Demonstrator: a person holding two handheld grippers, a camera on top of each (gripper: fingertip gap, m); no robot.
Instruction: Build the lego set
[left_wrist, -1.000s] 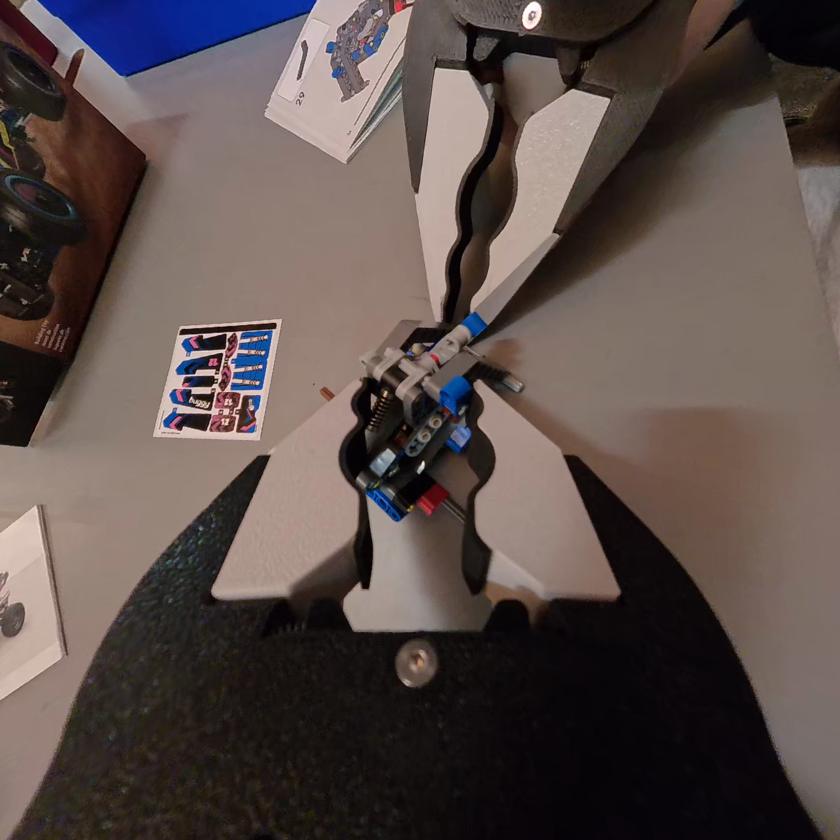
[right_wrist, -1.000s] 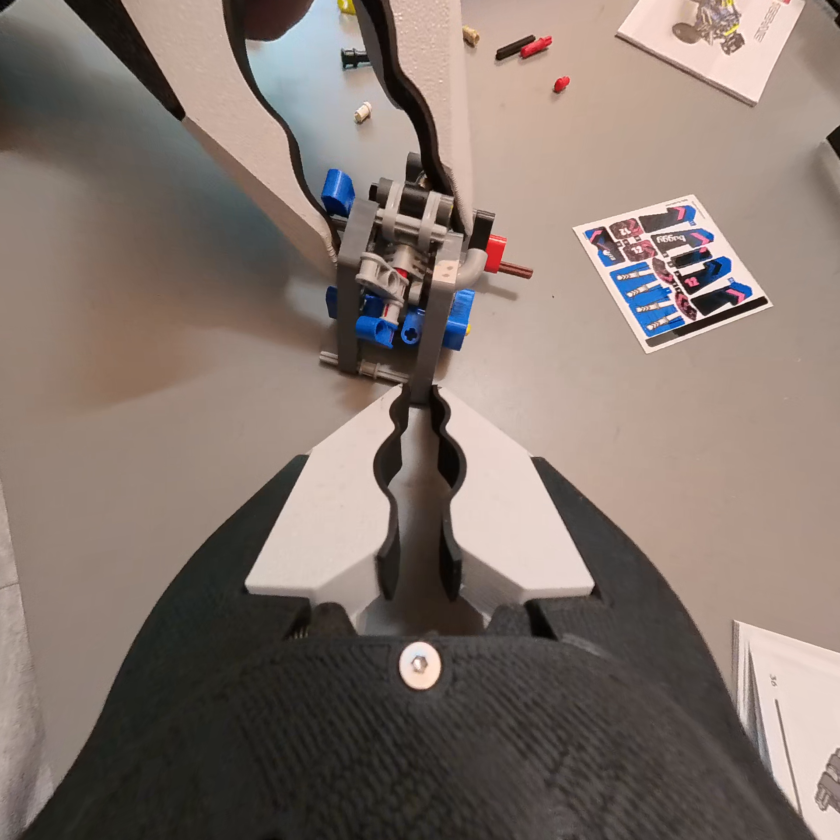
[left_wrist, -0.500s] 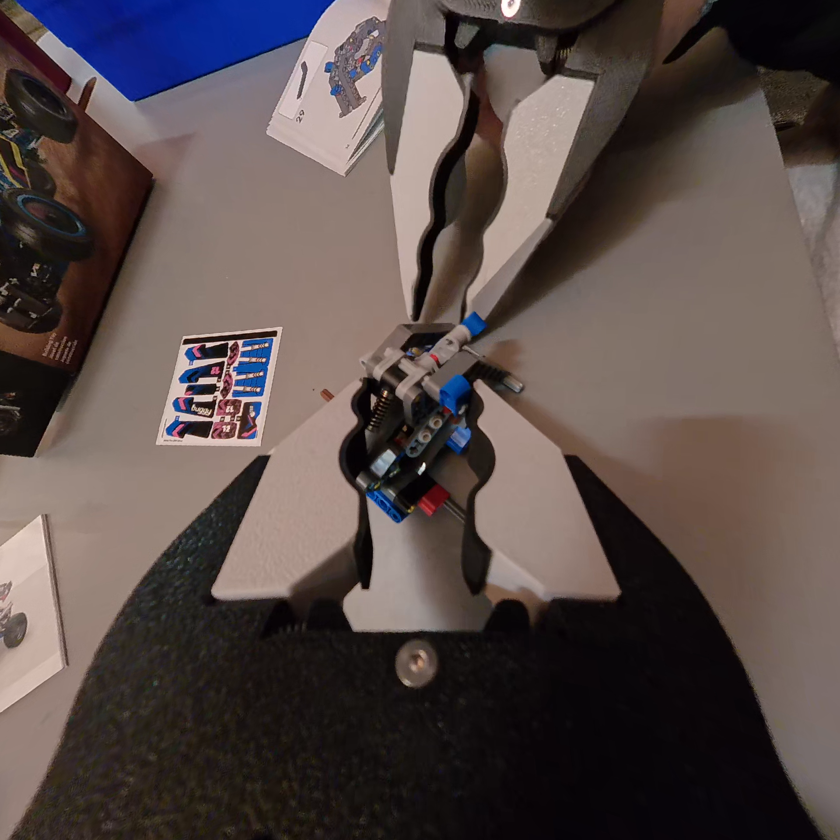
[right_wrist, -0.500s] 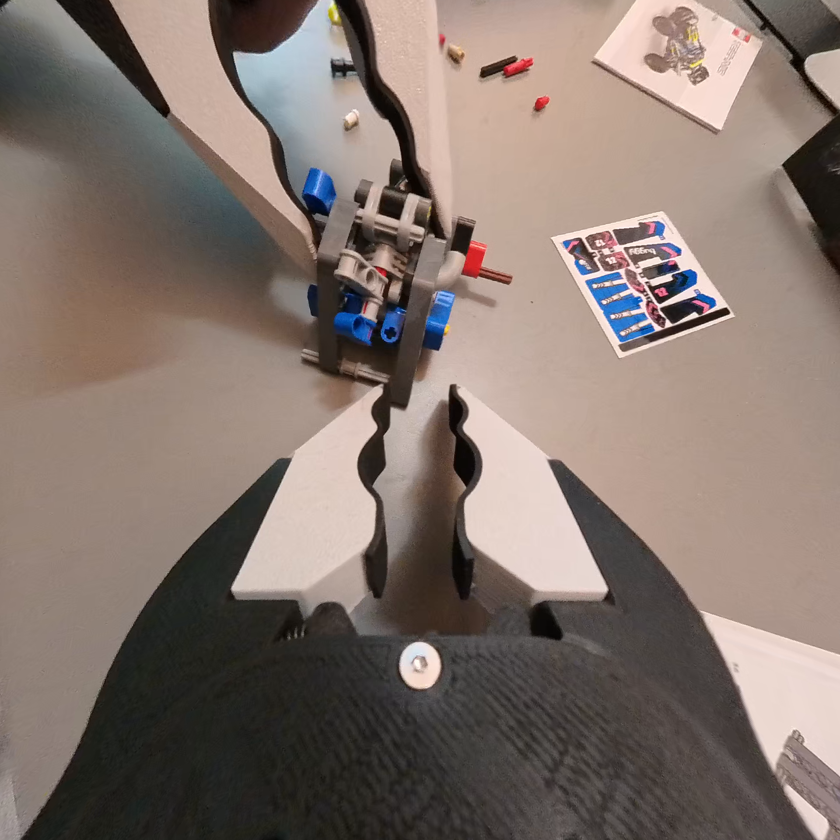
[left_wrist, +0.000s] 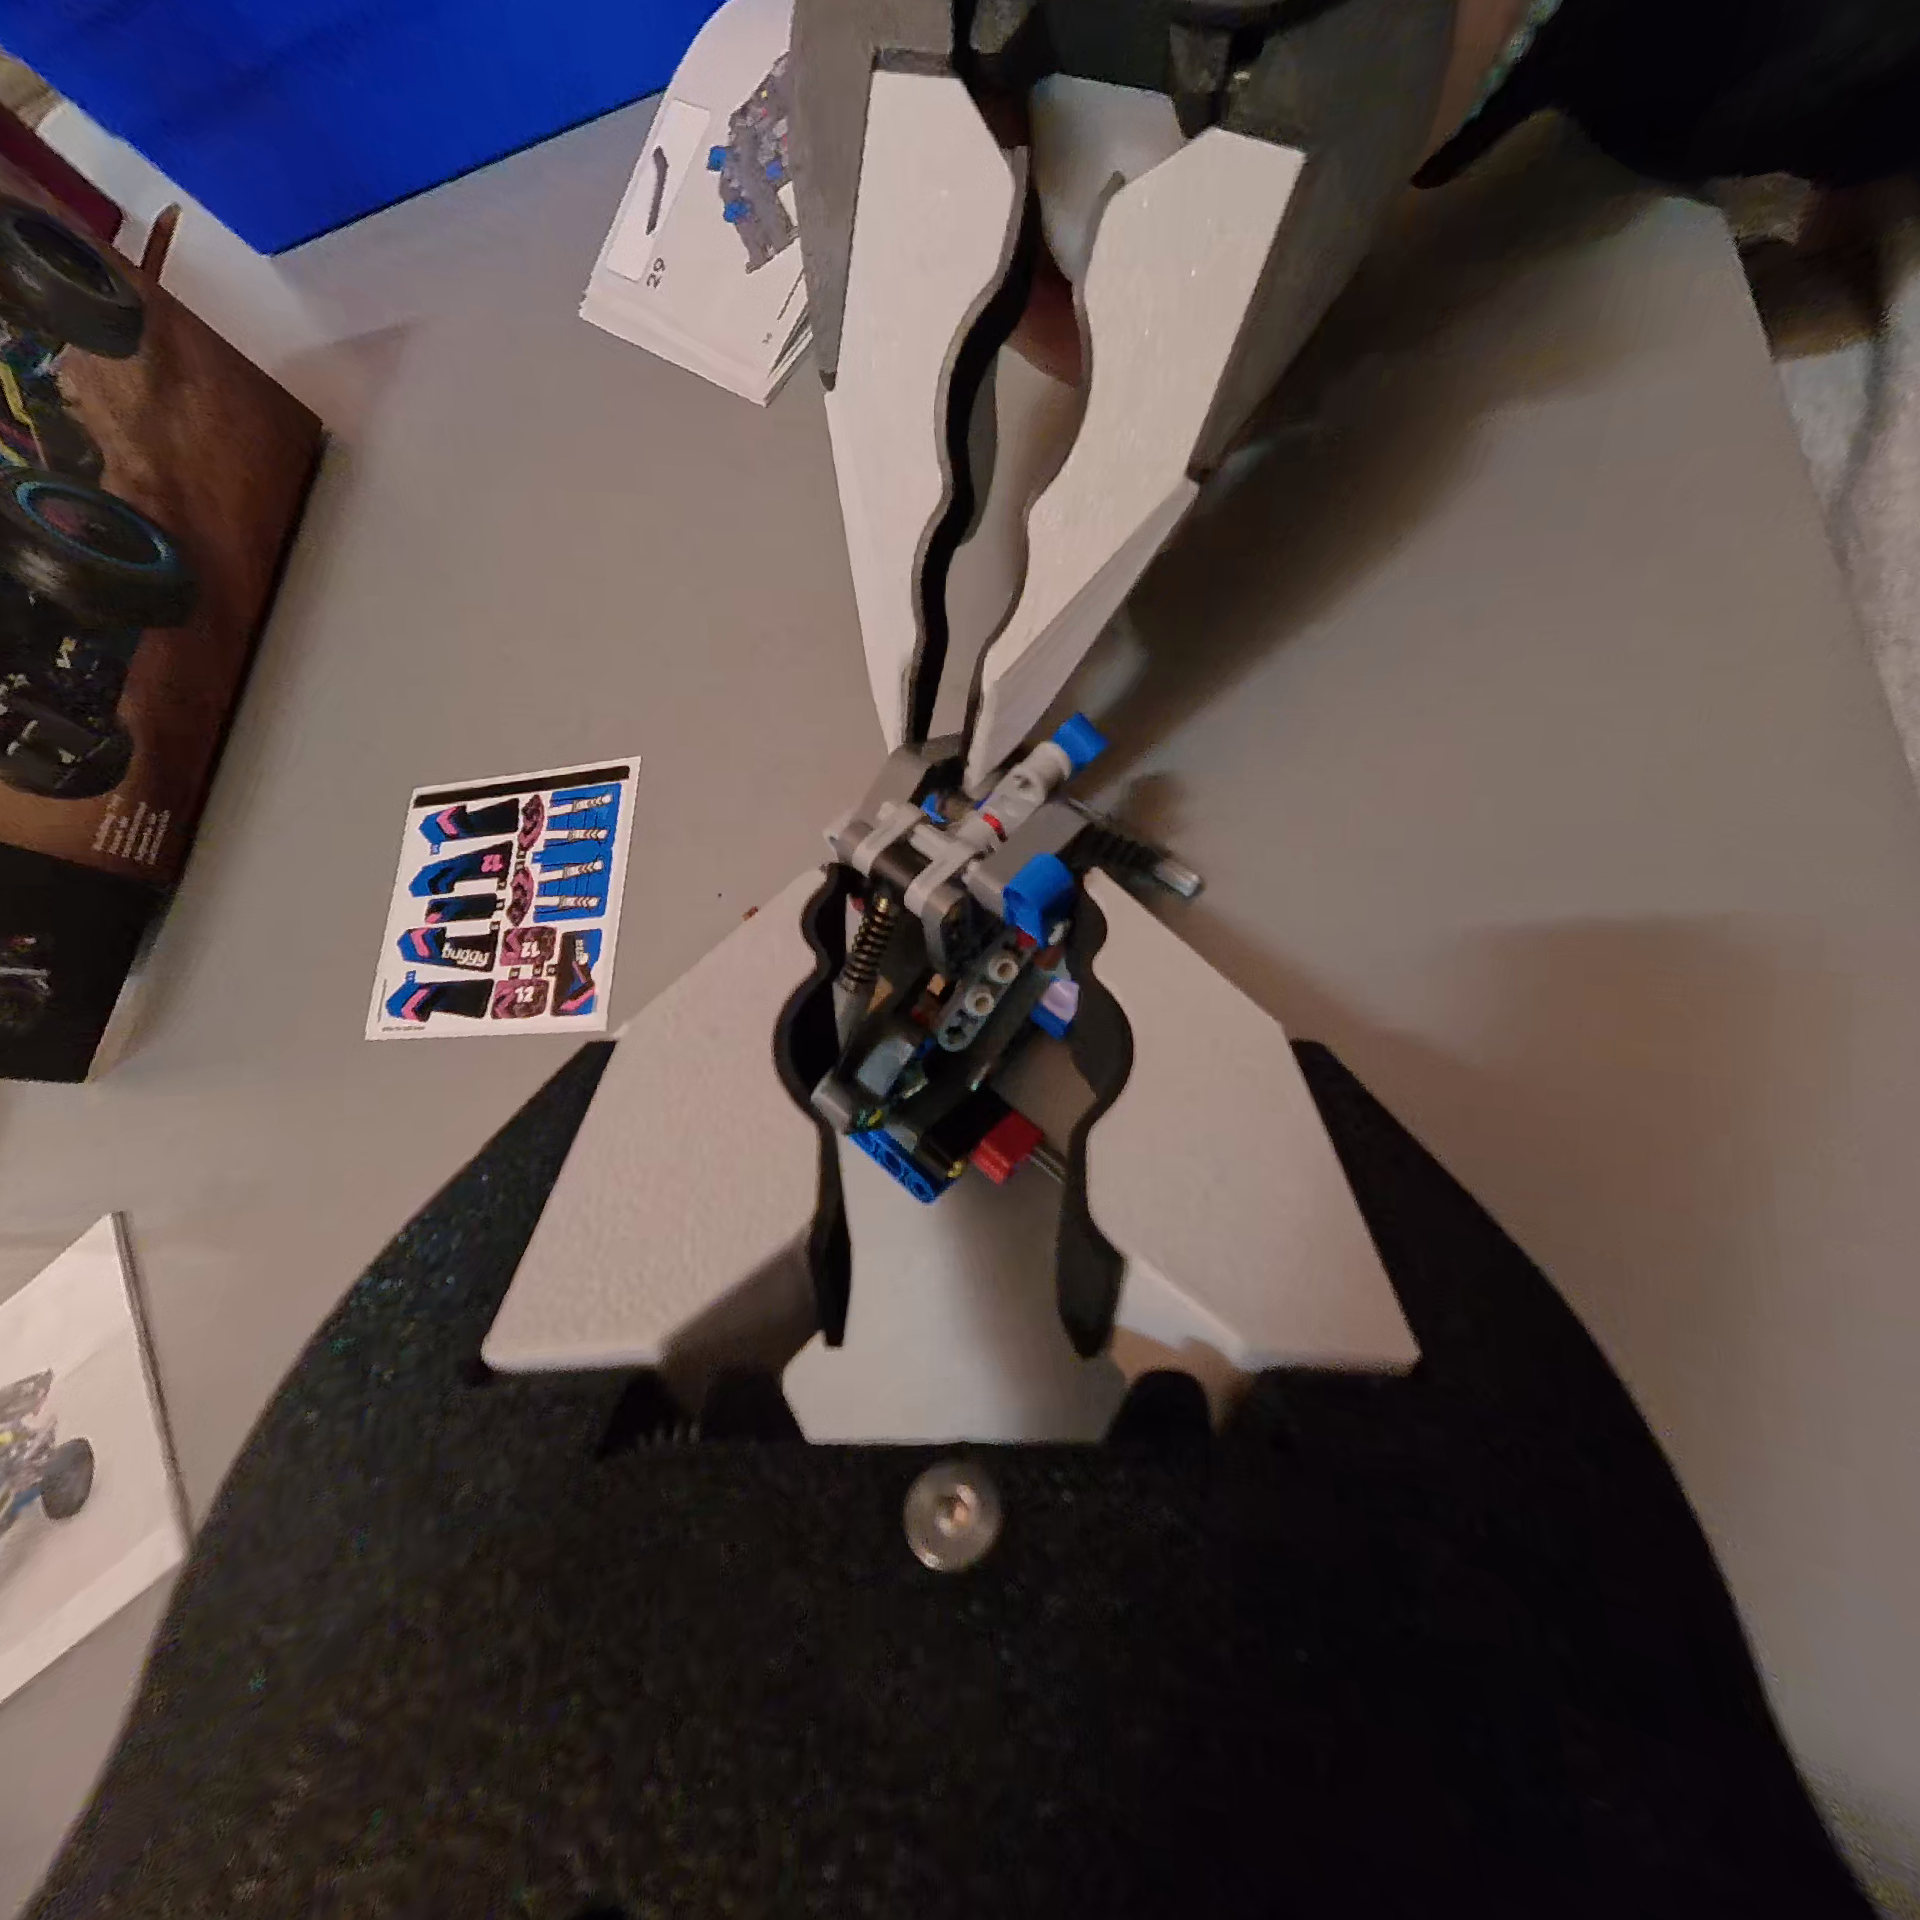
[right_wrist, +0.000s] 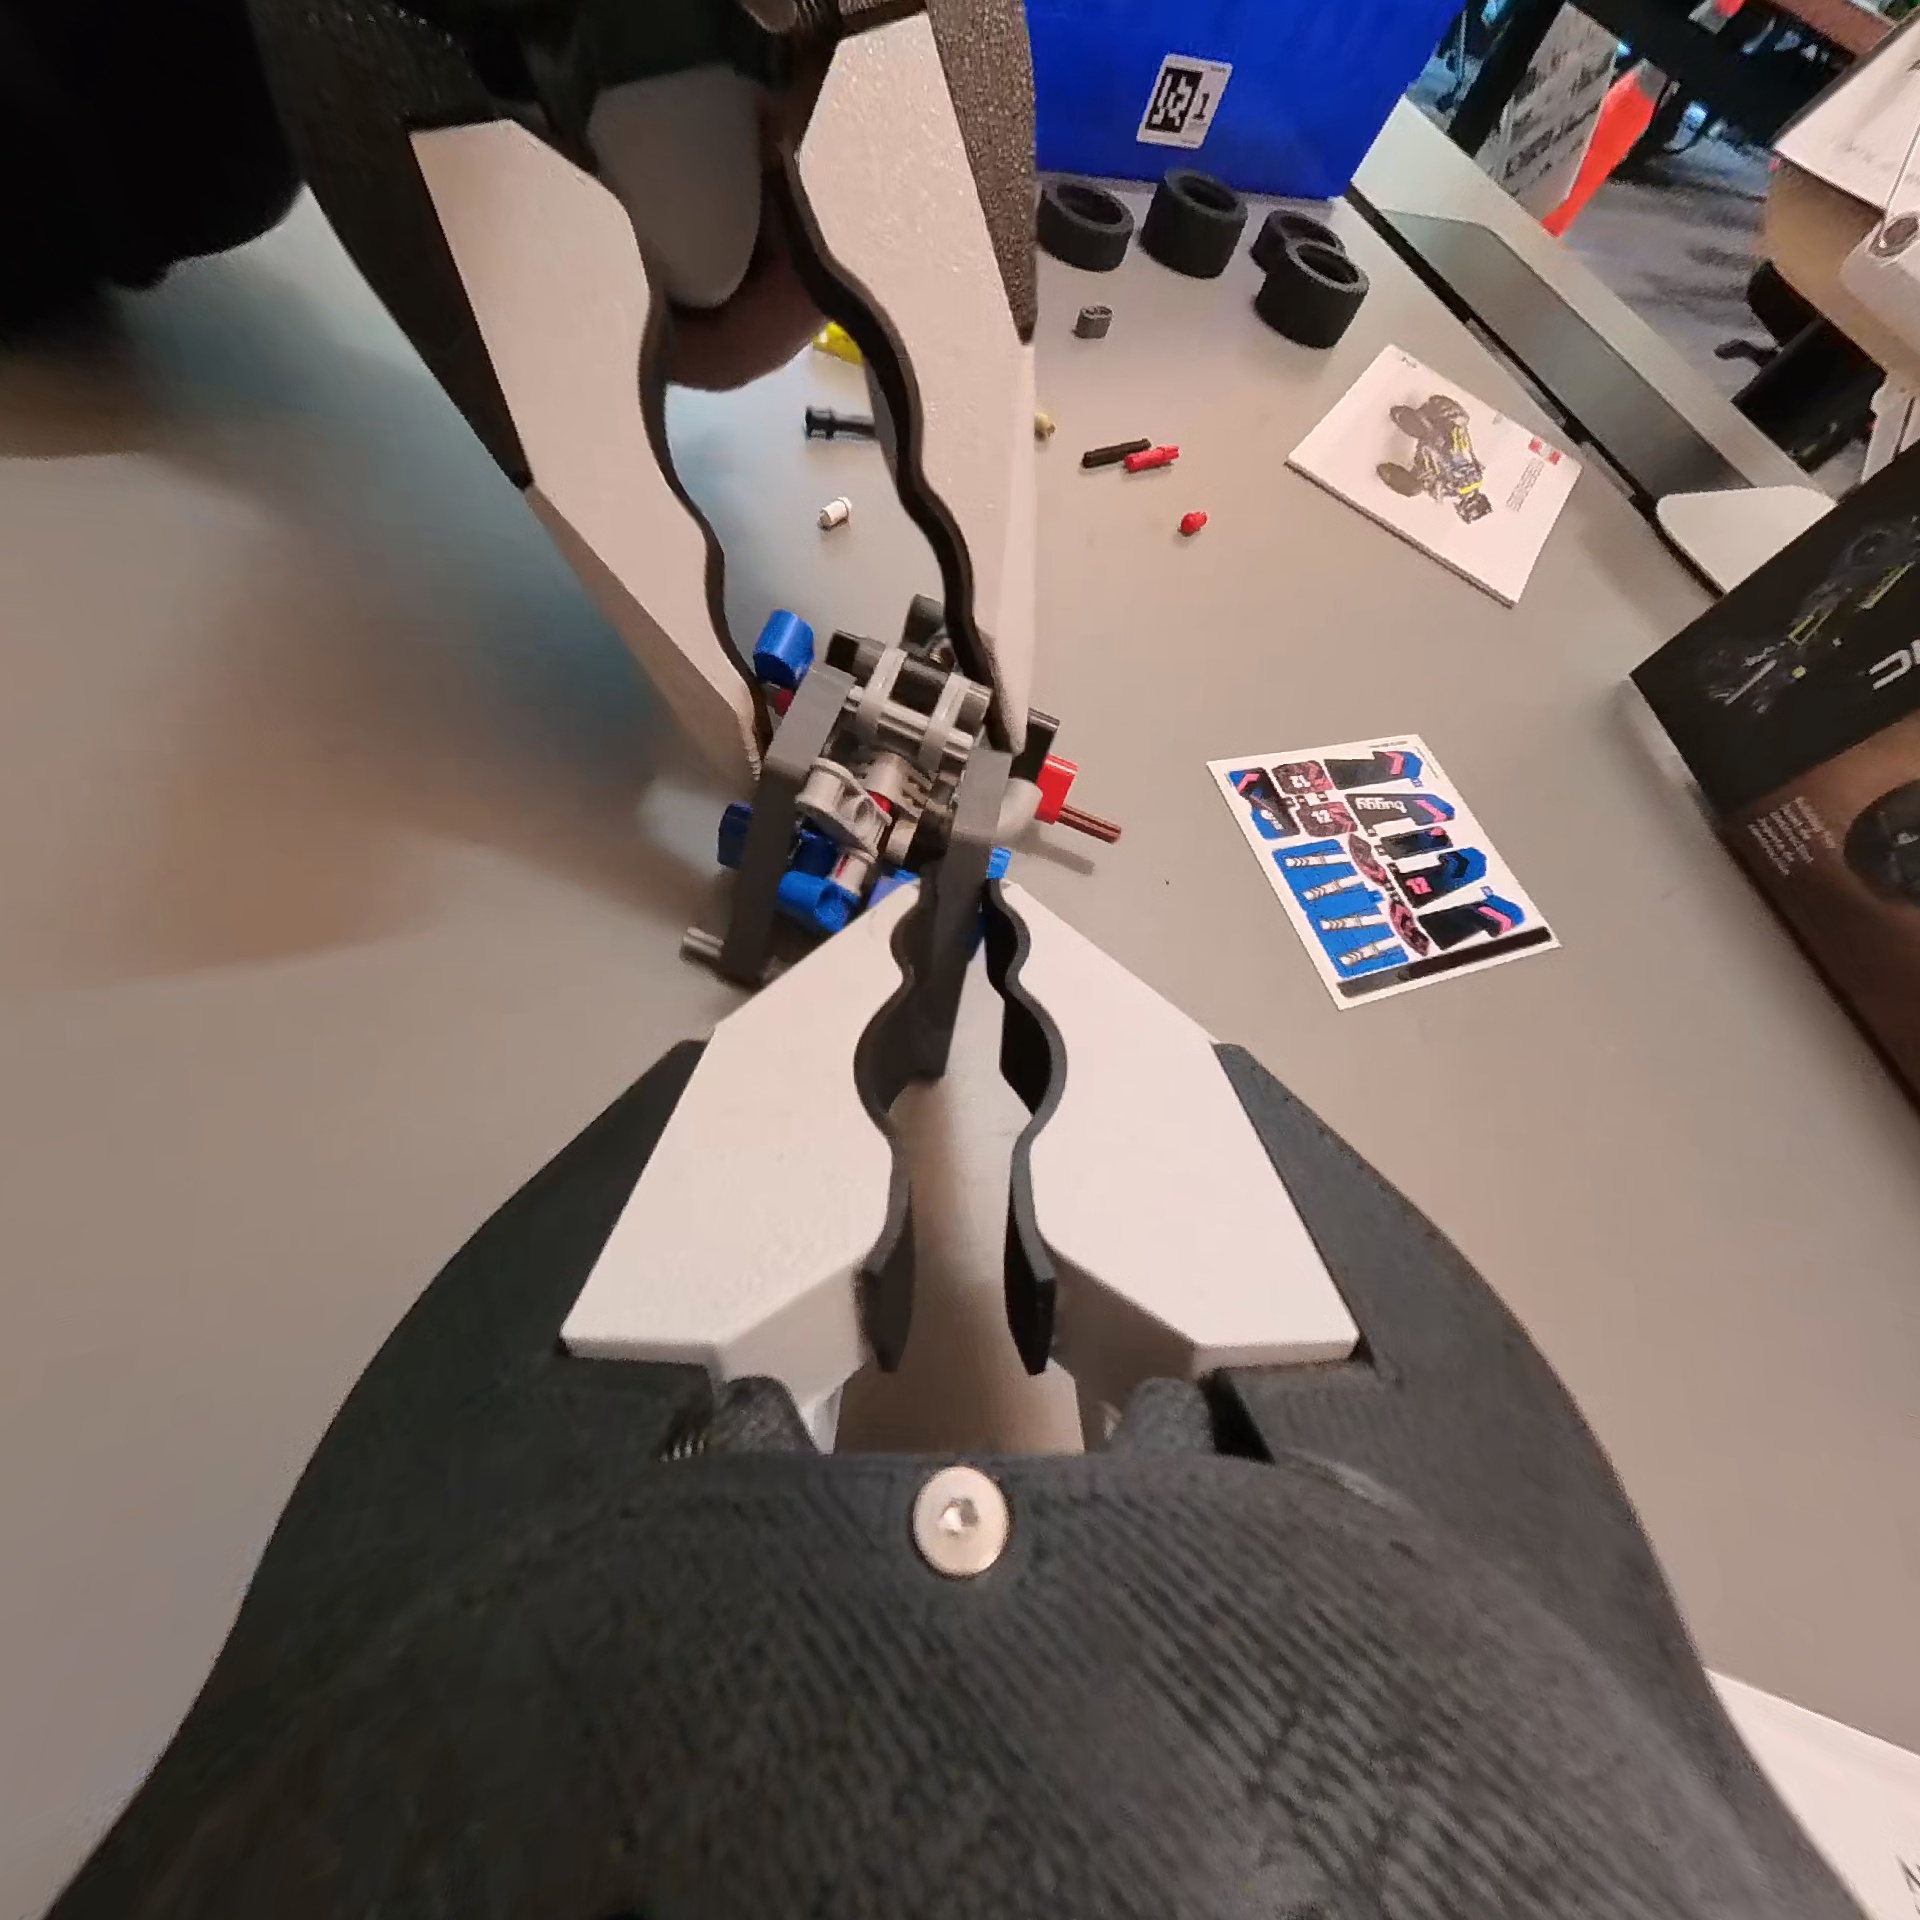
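The lego assembly (left_wrist: 940, 997), a grey frame with blue connectors, a spring and a red piece, stands on the grey table. My left gripper (left_wrist: 945, 904) is shut on it, one finger on each side of its body. In the right wrist view the assembly (right_wrist: 883, 769) shows with the left gripper (right_wrist: 873, 738) coming down on it from above. My right gripper (right_wrist: 951, 904) is shut on the dark grey beam (right_wrist: 940, 966) that sticks out of the frame. In the left wrist view the right gripper (left_wrist: 948, 743) meets the assembly from the far side.
A sticker sheet (right_wrist: 1382, 862) lies right of the assembly. Beyond it are a booklet (right_wrist: 1434, 468), loose pins (right_wrist: 1132, 455), black tyres (right_wrist: 1195, 223) and a blue bin (right_wrist: 1226, 94). The set's box (right_wrist: 1818, 779) is at the right edge. An open instruction booklet (left_wrist: 707, 229) lies behind. The tips of both grippers are at nearly the same place.
The right gripper opened half a second ago, moved forward and shut again farther along the grey beam. The right view tilted up. The left gripper kept its hold.
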